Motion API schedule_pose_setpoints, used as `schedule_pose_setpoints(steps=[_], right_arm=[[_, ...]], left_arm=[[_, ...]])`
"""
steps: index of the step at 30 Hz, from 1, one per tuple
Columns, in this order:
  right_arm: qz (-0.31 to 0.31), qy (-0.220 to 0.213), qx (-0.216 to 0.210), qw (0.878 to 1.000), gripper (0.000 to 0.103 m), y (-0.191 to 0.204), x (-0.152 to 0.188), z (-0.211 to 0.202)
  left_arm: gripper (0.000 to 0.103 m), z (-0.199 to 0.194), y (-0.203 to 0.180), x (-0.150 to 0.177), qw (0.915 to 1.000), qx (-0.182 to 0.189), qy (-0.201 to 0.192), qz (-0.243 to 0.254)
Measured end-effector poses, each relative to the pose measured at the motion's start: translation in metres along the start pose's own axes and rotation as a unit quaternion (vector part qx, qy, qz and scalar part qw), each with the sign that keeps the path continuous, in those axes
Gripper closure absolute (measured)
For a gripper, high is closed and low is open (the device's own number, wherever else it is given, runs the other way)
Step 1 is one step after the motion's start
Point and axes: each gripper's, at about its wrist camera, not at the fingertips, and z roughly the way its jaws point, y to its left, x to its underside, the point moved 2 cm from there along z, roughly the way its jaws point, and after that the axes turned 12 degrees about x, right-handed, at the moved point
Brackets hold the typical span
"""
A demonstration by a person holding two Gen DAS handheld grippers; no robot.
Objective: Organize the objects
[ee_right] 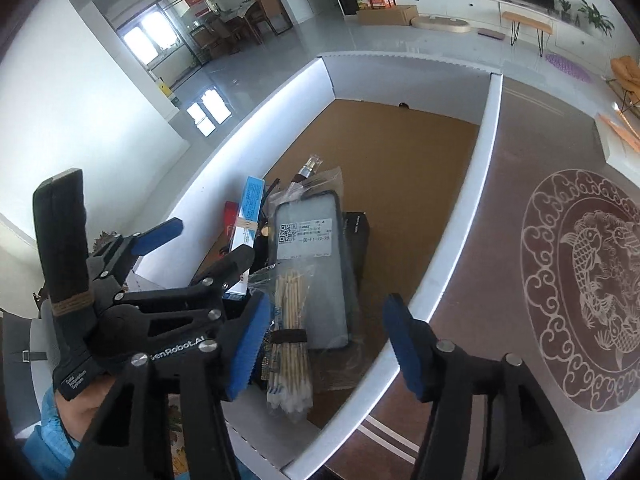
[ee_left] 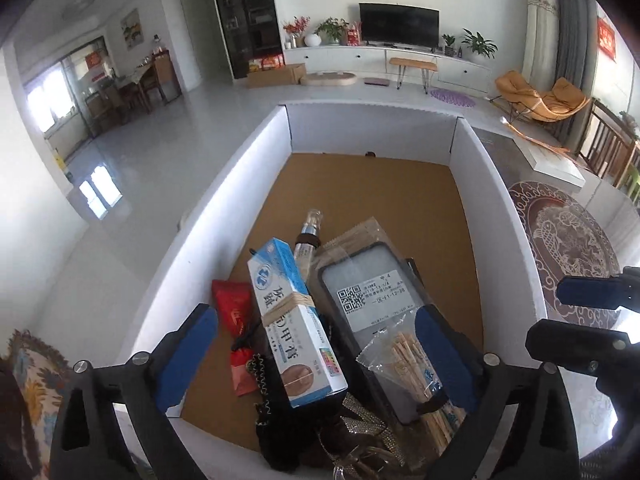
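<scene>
Hiding the black pouch below the frame, the box crowds.

White box walls, brown cardboard floor. Blue-and-white carton banded tan. Red pouch. Grey phone case, white label. Blue gripper pads. Brown rug, white fish pattern.

Bright daylight from far windows glares off the floor; fisheye edges bend, darken, perhaps slightly blur.
</scene>
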Motion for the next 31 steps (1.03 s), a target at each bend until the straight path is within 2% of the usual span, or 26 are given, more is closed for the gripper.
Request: schedule_pose_setpoints(steps=[4, 6, 9, 12, 17, 25, 31], right_arm=[[-0.016, -0.013, 0.012, 1.000, 0.032, 0.008, -0.002, -0.026], [-0.028, -0.015, 0.022, 0.999, 0.028, 0.011, -0.005, -0.028], [-0.035, -0.010, 0.037, 0.999, 0.026, 0.013, -0.006, -0.037], [-0.034, -0.011, 0.042, 0.998, 0.026, 0.015, -0.010, -0.039], [-0.043, -0.018, 0.053, 0.998, 0.024, 0.017, -0.016, -0.046], [-0.048, -0.015, 0.056, 0.997, 0.024, 0.014, -0.013, -0.043], [-0.055, -0.020, 0.052, 0.997, 0.024, 0.019, -0.013, -0.046]], left_arm=[[0.002, -0.025, -0.005, -0.007, 0.9984, -0.033, -0.011, -0.044], [0.002, -0.034, 0.002, 0.002, 0.9958, -0.016, -0.018, -0.088], [0.002, -0.036, 0.011, 0.015, 0.9914, 0.000, 0.015, -0.130], [0.002, -0.033, 0.014, 0.019, 0.9910, -0.020, 0.046, -0.124], [0.002, -0.040, 0.007, 0.018, 0.9951, -0.045, 0.037, -0.080], [0.002, -0.038, 0.013, 0.015, 0.9923, -0.013, 0.048, -0.114], [0.002, -0.051, 0.017, 0.013, 0.9913, -0.018, 0.018, -0.129]])
